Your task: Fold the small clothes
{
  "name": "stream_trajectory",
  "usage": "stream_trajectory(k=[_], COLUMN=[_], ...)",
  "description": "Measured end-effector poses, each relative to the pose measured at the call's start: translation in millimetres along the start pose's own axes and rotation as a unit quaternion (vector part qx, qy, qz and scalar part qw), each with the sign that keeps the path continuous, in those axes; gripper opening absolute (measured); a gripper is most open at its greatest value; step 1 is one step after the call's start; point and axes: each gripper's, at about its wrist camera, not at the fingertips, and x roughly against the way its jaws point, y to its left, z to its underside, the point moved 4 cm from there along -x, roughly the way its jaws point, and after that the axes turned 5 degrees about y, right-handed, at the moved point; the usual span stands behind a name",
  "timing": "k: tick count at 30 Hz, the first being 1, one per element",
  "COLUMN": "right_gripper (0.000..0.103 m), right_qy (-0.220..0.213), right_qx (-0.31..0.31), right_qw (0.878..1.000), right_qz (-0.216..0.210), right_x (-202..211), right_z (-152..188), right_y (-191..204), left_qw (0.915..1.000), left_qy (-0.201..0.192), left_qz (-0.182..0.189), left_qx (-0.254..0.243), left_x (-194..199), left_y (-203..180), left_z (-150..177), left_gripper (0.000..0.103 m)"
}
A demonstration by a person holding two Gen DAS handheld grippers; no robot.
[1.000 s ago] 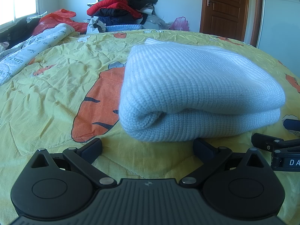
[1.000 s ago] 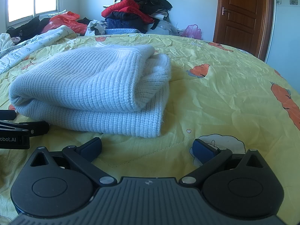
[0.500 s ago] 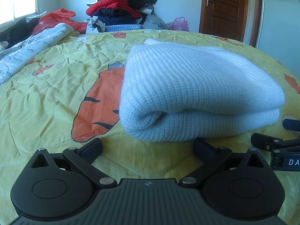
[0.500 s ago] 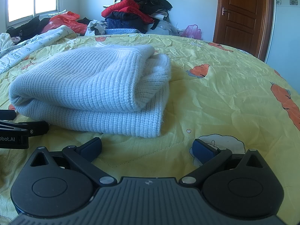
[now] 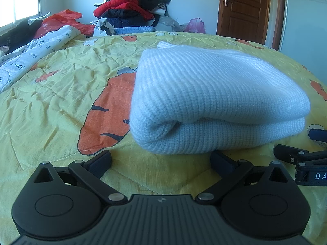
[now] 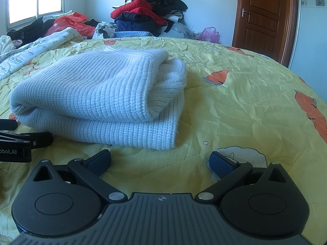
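A pale blue knit sweater lies folded in a thick bundle on the yellow carrot-print bedspread. My left gripper rests on the bedspread just in front of the bundle's left end, jaws wide open and empty. In the right wrist view the same sweater sits ahead and to the left. My right gripper is open and empty, low over the bedspread near the sweater's right front corner. Each gripper shows at the edge of the other's view: the right gripper, the left gripper.
A white printed quilt lies bunched along the bed's left side. A heap of red and dark clothes is piled behind the bed. A brown door stands at the back right, a window at the left.
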Motion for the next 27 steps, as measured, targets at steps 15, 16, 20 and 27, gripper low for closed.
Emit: stream_trajectory(k=[15,16,20,27], right_gripper=[0.103,0.103,0.103,0.103], right_qy=[0.033,0.04,0.056,0.046], right_qx=[-0.026,-0.027,-0.029,-0.03], right_qw=[0.999,0.999,0.998,0.998], right_qz=[0.022,0.02,0.01,0.01], right_x=[14.7,16.7,29.2,44.4], right_z=[3.0,3.1,3.4,2.1], right_y=[-2.8,-2.9,-2.1,-0.6], left_qw=[0.9992,0.9992,0.9999,0.9999], left_qy=[0.036,0.035,0.01,-0.015], left_qz=[-0.01,-0.011,-0.009,0.003], left_qx=[-0.013,-0.015,-0.01,0.007], left_x=[16.8,21.7,45.6,65.4], left_y=[-1.2,-1.6,-1.7,1.8], left_z=[3.1,3.6,0.0,-13.1], left_gripper=[0.103,0.103,0.103,0.103])
